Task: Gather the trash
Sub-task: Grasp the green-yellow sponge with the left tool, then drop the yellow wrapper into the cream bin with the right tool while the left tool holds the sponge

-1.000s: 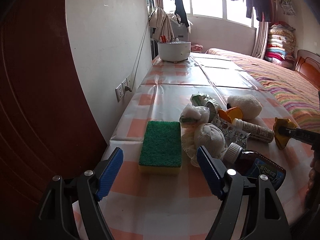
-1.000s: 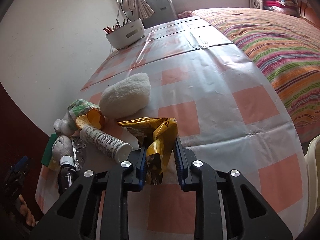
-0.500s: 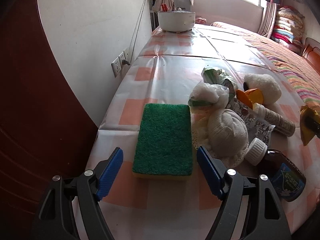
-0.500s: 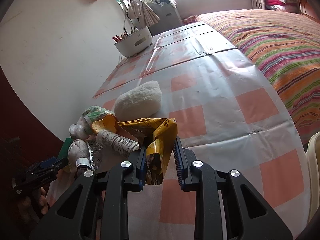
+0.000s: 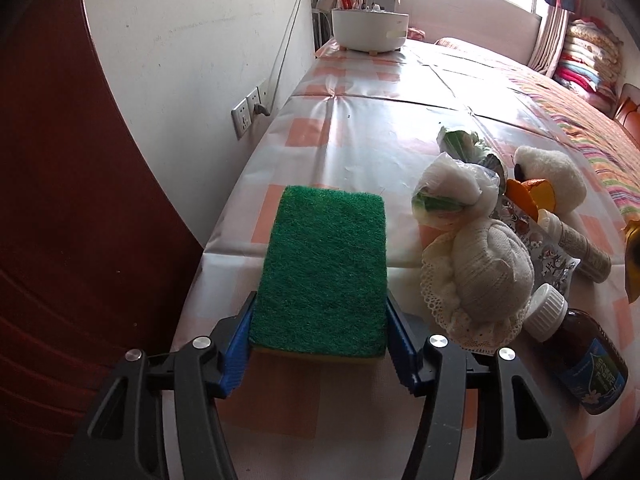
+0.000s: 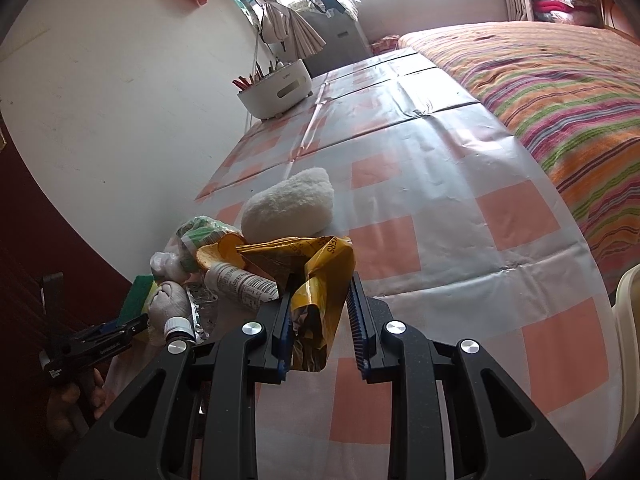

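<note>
A green and yellow sponge (image 5: 325, 272) lies on the checked table. My left gripper (image 5: 319, 322) is shut on its near end, both blue pads against its sides. The left gripper also shows in the right wrist view (image 6: 120, 330). My right gripper (image 6: 320, 312) holds a crumpled yellow wrapper (image 6: 316, 276) above the table; the left pad touches it, the right pad stands slightly off. A pile sits between the two: a white plastic bag (image 5: 452, 188), a rolled white sock (image 5: 480, 276), a white tube (image 5: 576, 246), a brown bottle (image 5: 580, 348), a fluffy white pad (image 6: 290, 208).
A white bowl with sticks (image 6: 276, 90) stands at the table's far end. A wall with a socket (image 5: 248, 112) runs along the left edge, a dark red door (image 5: 60, 240) beside it. A striped bed (image 6: 560, 92) lies along the right edge.
My left gripper moved forward and down onto the sponge and closed on it. My right gripper rose slightly with the wrapper still in it.
</note>
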{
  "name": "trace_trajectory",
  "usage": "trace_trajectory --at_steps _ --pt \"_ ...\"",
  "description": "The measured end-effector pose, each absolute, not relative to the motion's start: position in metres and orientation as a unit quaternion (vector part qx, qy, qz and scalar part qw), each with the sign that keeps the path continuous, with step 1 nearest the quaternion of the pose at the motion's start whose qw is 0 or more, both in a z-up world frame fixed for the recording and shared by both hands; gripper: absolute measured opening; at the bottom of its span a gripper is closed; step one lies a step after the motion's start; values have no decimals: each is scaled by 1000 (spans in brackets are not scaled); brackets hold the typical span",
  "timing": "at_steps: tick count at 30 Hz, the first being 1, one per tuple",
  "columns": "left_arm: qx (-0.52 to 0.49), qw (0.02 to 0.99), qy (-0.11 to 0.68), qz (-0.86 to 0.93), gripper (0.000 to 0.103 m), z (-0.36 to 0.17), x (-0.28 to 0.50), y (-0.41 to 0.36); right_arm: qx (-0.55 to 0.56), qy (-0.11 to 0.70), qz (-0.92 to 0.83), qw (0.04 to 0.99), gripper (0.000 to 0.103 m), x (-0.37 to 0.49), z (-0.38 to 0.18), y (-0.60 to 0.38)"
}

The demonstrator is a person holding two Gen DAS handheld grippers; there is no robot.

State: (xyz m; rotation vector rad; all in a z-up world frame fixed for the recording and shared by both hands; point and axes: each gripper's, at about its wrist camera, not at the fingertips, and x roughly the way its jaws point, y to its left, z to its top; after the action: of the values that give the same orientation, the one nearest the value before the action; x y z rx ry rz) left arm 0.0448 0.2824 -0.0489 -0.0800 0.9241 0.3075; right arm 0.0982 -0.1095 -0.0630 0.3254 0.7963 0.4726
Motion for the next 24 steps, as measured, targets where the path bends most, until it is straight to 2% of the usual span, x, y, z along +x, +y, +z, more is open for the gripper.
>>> trace_trajectory --at_steps 8,24 --pt "-53 916 364 161 55 -15 26 276 161 369 221 888 23 94 -57 -122" --pt "-21 938 336 82 55 7 24 204 161 354 205 898 23 85 -52 -144"
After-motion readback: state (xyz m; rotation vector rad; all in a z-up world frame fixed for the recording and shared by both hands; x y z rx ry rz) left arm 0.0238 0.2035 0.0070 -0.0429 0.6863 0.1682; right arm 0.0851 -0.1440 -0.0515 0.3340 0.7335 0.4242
